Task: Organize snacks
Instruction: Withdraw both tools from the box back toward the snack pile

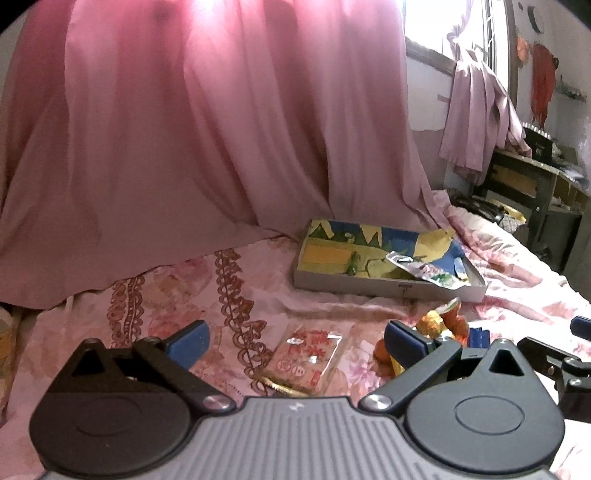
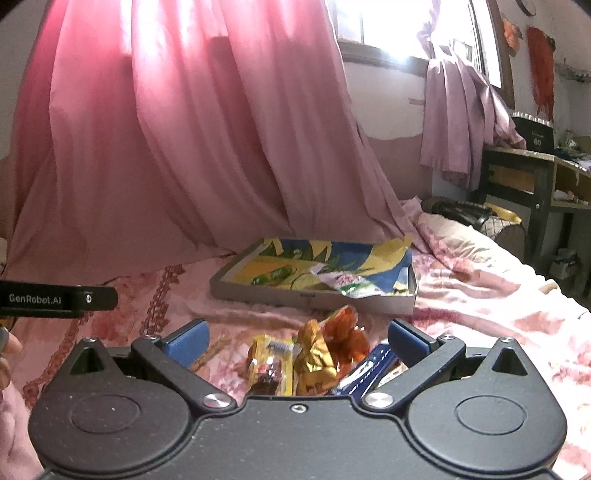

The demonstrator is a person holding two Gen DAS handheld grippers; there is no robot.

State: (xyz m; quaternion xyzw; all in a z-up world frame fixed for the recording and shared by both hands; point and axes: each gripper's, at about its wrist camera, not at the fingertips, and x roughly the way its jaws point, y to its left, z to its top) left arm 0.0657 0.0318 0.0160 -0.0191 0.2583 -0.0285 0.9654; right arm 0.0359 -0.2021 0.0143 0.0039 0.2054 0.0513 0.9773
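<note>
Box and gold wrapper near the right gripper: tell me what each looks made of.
The box looks like cardboard: thin, flat grey walls with a matte face and a printed paper lining, though stiff plastic can't be ruled out. The gold wrapper looks like metallic foil or foil-coated film: it is sharply crinkled and throws bright glints.

We are in a bedroom of a lived-in home. A bed (image 2: 480, 291) with a pink floral bedspread (image 1: 258, 295) fills the foreground, a long pink curtain (image 1: 207, 122) falling onto its far edge under a bright window (image 2: 388, 26). A pale purple garment (image 2: 461, 122) hangs by the window. Beyond the bed's right corner we see a cluttered wooden desk (image 2: 524, 173) and red decorations (image 2: 541, 77) on a worn wall.
</note>
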